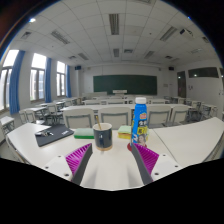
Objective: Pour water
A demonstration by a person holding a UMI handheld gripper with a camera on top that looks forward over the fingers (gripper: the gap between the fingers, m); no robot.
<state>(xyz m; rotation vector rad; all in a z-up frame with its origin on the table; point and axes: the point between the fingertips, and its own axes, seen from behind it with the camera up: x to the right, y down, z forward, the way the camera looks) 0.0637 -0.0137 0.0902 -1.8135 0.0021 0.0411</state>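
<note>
A dark cup (103, 136) with a pale rim stands on the white table (170, 140), just ahead of my left finger. A blue-and-white bottle (139, 119) with a blue cap stands upright to the right of the cup, just beyond my right finger. My gripper (113, 156) is open and empty, its magenta pads (83, 154) spread wide over the bare tabletop. Nothing is between the fingers.
A dark flat notebook (53, 135) lies on the table to the left. A green object (85, 133) and a yellow packet (124, 130) lie behind the cup. Rows of classroom desks and chairs (75, 115) fill the room beyond, with a blackboard (125, 84) on the far wall.
</note>
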